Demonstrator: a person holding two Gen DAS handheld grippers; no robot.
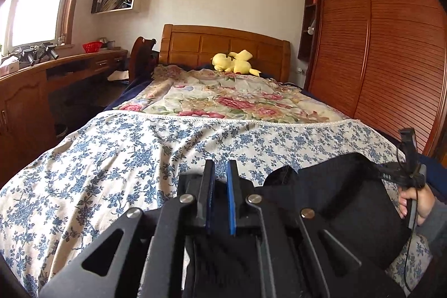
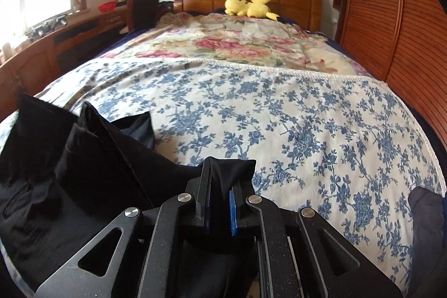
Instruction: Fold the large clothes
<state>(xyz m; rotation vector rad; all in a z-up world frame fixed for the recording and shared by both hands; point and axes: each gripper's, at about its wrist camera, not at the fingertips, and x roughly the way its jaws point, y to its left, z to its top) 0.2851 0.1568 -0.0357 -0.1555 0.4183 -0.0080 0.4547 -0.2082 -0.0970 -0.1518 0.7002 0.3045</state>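
Your right tool (image 2: 220, 172) is clamped on a fold of the black garment (image 2: 92, 158), which lies bunched on the blue-flowered sheet (image 2: 307, 130) at the foot of the bed, spreading toward 9 o'clock. Your left tool (image 1: 220, 172) has its jaws nearly together with a narrow gap; you cannot tell whether cloth sits between them. The garment (image 1: 335, 200) lies at 3 o'clock there. A yellow plush (image 1: 234, 62) rests at 12 o'clock by the headboard (image 1: 195, 43)
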